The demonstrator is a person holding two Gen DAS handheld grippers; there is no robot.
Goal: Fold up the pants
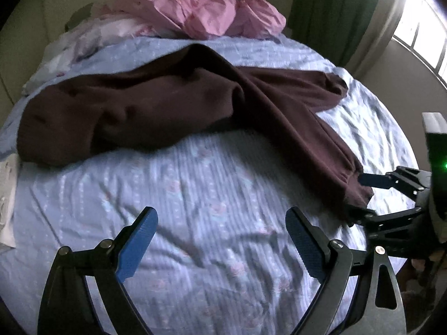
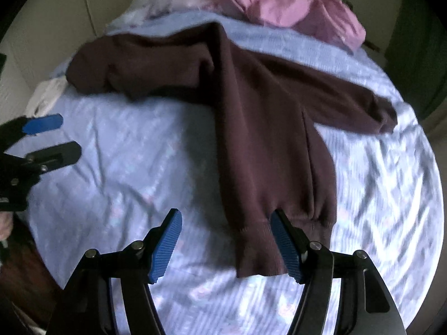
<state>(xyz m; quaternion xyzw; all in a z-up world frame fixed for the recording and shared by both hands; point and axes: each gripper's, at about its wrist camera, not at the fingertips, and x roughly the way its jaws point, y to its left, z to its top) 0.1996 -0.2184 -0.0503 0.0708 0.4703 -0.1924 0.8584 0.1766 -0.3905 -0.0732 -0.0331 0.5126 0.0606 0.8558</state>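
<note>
Pants [image 1: 156,106], dark maroon sweatpants, lie unfolded on a pale blue patterned bedsheet [image 1: 212,251], waist bunched toward 10 o'clock in the left wrist view and the two legs splayed apart toward 3 and 5 o'clock. Right gripper [image 2: 226,245], jaws spread wide and holding nothing, sits at 6 o'clock of its own view with the near leg's ribbed cuff [image 2: 259,254] just beside its right pad, probably lined up to pinch the hem. Left gripper [image 1: 220,245], jaws equally wide and empty, hovers over bare sheet, apart from the cloth, presumably waiting to take the other leg or the waist. Pink bedding [image 1: 206,14] is heaped at 12 o'clock, clear of the garment.
</note>
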